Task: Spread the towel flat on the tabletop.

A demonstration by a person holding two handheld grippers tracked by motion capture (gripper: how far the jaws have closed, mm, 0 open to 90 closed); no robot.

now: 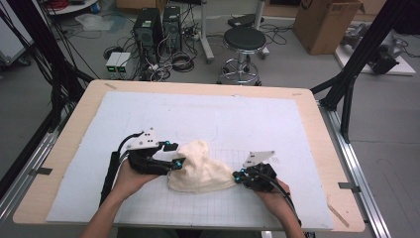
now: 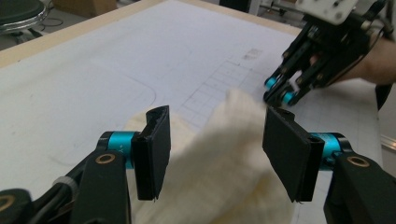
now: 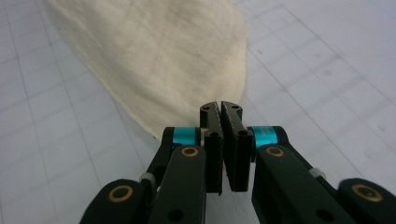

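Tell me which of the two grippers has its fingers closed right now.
The right gripper, at the cream cloth's right corner: its fingers meet with no gap. The left gripper differs, with fingers spread wide over the cloth's bunched end.

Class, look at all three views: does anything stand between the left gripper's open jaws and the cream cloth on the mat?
Nothing visible does. The left gripper stands open with the cream cloth bunched directly between its jaws. The right gripper is shut at the cloth's far corner, clear of that path.

far half of white mat (image 1: 208,111) bare, passable; cream cloth (image 1: 200,171) heaped between grippers blocks middle.
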